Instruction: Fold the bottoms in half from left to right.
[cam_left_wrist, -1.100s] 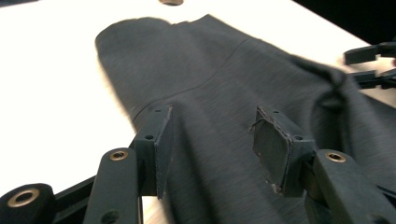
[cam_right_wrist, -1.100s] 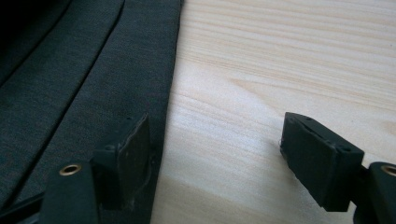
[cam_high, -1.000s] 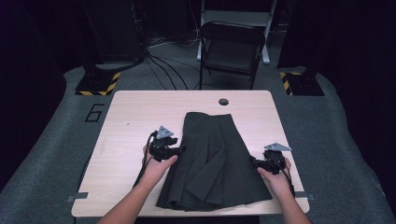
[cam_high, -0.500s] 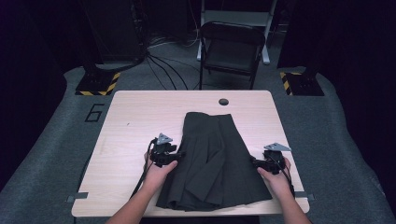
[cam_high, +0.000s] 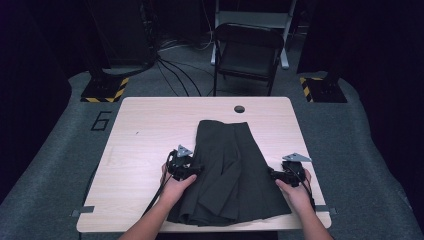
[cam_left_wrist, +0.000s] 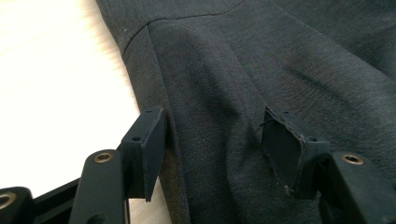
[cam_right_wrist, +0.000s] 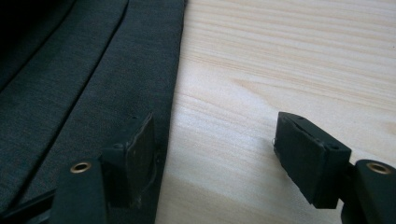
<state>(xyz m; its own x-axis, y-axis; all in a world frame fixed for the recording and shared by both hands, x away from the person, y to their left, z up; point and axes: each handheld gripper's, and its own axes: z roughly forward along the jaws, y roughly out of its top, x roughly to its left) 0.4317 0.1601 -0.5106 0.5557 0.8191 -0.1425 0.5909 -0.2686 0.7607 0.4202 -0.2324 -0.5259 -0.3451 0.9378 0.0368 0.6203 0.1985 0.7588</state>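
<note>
On the table (cam_high: 150, 130), skirt (cam_high: 232, 170) edges sit between 2 claws (both spread).

The high view is dim at its edges: the far room sinks into near-black, while the pale wooden table (cam_high: 150, 140) is evenly lit from above and casts little shadow. The dark grey pleated skirt (cam_high: 232, 170) keeps only faint fold detail there. In the left gripper view the wood blows out to glaring white at left. Both gripper views are soft, their near jaws blurred.
</note>
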